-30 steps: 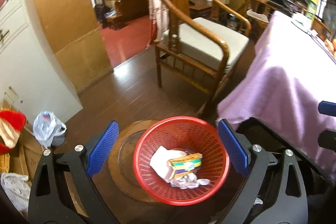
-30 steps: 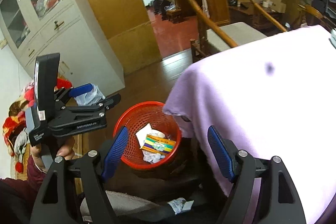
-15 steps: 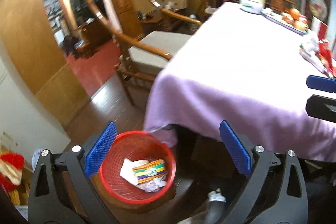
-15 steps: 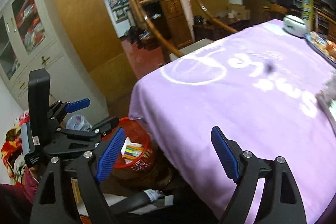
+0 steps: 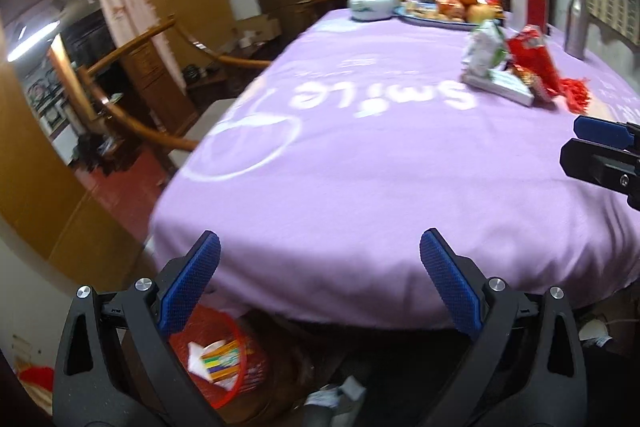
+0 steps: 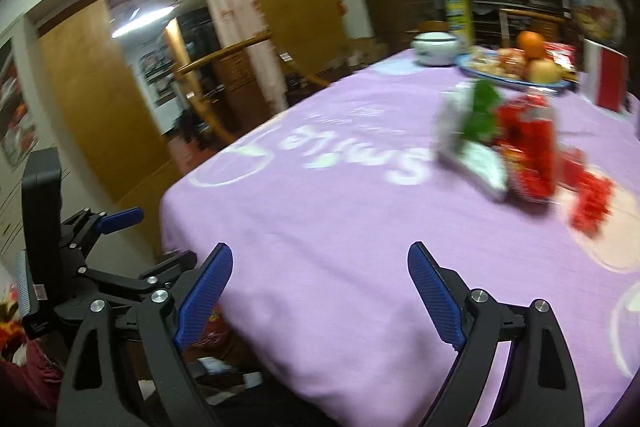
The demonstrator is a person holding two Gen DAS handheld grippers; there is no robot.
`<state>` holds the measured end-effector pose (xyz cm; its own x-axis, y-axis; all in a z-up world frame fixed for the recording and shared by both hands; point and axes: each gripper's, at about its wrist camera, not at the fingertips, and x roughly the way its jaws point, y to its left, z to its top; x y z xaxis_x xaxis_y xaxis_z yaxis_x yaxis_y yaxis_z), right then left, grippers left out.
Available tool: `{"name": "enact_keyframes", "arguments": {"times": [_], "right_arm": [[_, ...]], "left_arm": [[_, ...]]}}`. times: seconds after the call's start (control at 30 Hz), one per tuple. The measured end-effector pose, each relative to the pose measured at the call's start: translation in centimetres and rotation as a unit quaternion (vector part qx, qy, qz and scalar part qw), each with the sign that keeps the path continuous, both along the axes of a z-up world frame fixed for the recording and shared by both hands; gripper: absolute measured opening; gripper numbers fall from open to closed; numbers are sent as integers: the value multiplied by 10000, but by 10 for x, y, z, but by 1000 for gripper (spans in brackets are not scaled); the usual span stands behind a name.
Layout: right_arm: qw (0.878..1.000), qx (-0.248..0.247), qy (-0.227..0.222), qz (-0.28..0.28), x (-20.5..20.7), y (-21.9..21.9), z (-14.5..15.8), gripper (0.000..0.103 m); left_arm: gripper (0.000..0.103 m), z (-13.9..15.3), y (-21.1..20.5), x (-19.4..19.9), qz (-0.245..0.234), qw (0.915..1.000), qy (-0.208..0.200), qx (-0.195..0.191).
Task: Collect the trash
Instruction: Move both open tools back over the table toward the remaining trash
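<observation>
Hiding the red basket (image 5: 224,359), the left gripper (image 5: 320,285) and right gripper (image 6: 320,291) gape empty.

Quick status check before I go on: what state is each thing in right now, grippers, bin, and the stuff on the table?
left gripper: open, empty
right gripper: open, empty
red bin: on floor, upright, holds wrappers
snack wrappers: piled on purple tablecloth, not yet collected
fruit plate: loaded, at far end
white lidded bowl: closed
</observation>
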<state>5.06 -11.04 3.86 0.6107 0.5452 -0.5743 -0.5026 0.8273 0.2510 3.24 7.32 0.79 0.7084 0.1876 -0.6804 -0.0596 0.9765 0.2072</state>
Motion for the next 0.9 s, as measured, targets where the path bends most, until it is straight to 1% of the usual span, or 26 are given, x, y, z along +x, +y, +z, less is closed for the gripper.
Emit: {"name": "enact_keyframes", "arguments": {"times": [0.1, 0.23, 0.37, 0.5, 0.7, 0.8, 0.9], "right_arm": [[9992, 39, 69, -381, 11, -35, -6, 88], [9960, 49, 121, -885, 27, -74, -9, 88], [9911, 75, 179, -1321, 42, -110, -10, 88], [9846, 108, 246, -1729, 59, -143, -11, 88], [9771, 191, 403, -2080, 84, -170, -17, 88], [9760, 284, 535, -2090, 95, -174, -22, 88], [9768, 364, 563, -2035, 100, -174, -24, 88]], "left_arm": [[96, -4, -23, 21, -203, 9997, 105, -85], [96, -7, -51, 48, -461, 9986, 238, -86], [96, -7, -66, 69, -617, 9976, 289, -157], [96, -4, -79, 98, -737, 9960, 349, -356], [96, -4, -97, 140, -851, 9944, 457, -436], [96, 0, -104, 159, -881, 9940, 452, -471], [96, 5, -108, 175, -902, 9935, 450, -524]]}}
